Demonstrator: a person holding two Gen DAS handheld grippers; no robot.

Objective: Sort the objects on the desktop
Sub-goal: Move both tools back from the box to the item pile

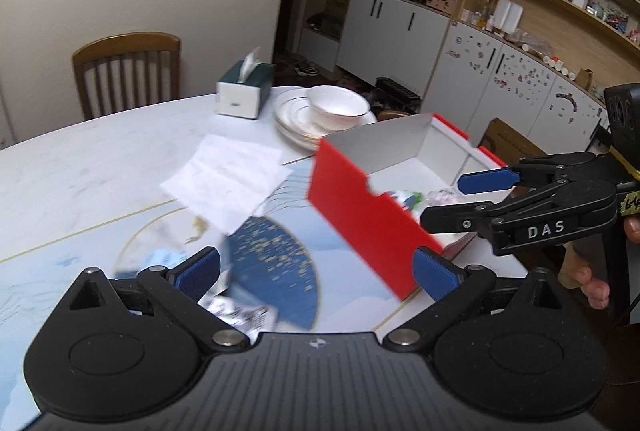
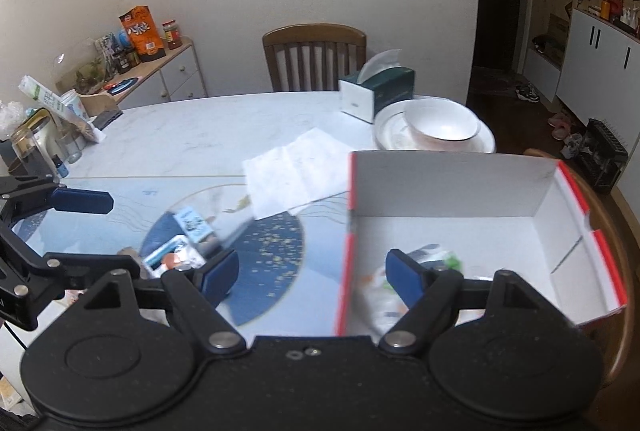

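Left gripper (image 1: 316, 271), bottom centre of the left wrist view: jaws spread wide, nothing between the pads. Right gripper (image 2: 310, 277), bottom centre of the right wrist view: jaws likewise wide apart and empty; one blue pad sat over the mat, the other over the box interior.

Red box (image 1: 360, 215), white inside, stood open on the table (image 1: 100, 159), right of centre in the left view. Wrapped packets (image 2: 404, 283) lay on its floor, blurred, lower middle of the right view.

More small packets (image 2: 182, 247) lay in a loose cluster on the blue round mat (image 2: 272, 243), lower left of the right view, well apart from the box.

Sheets of white paper (image 1: 228, 179) lay mid-frame beyond the mat. Tissue box (image 1: 244, 91) and bowl (image 1: 340, 107) on stacked plates (image 1: 292, 119) stood at the far edge.
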